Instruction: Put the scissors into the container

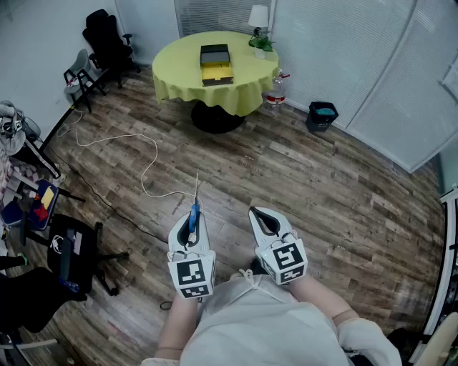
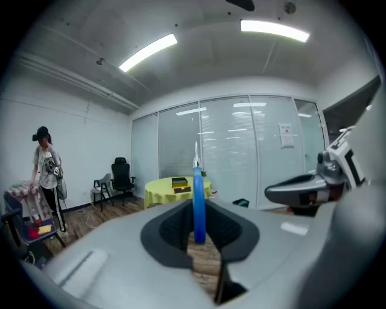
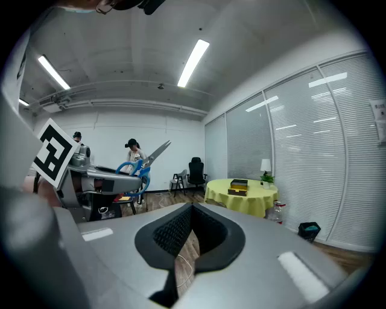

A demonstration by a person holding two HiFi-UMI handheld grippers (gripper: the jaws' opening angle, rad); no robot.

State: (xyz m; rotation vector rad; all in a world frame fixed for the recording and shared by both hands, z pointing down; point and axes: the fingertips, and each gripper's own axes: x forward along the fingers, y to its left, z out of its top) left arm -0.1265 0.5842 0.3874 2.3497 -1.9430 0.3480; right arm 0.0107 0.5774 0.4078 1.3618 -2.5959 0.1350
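1. Floor (image 1: pixel 322 186) of wood planks fills most of the head view. A white cable (image 1: pixel 147 168) loops across it.
2. Round bench (image 1: pixel 179 64) under a yellow cloth stands at the far side of the room, close to the wall of blinds and well apart from both pairs of tongs.
3. Black office chair (image 1: pixel 107 39) sits by the wall to the left of the bench.
4. Small dark bin (image 1: pixel 321 114) rests on the floor to the right of the bench, against the blinds.
5. Container (image 1: pixel 216 63), dark at the back with a yellow part at the front, lies near the middle of the bench top. A lamp (image 1: pixel 258 16) and a small plant (image 1: pixel 262 44) stand at the bench's back right edge.
6. Left tongs (image 1: pixel 192 230) are held low in front of the person, over the floor. They are pinching the blue handle of the scissors.
7. Right tongs (image 1: pixel 259 214) hang just beside the left ones, pressed together with nothing between them.
8. Scissors (image 1: pixel 194 211) stand out from the left tongs with the thin blades pointing forward, towards the bench. The right gripper view shows the blades lying together. They are over the floor, well apart from the container.
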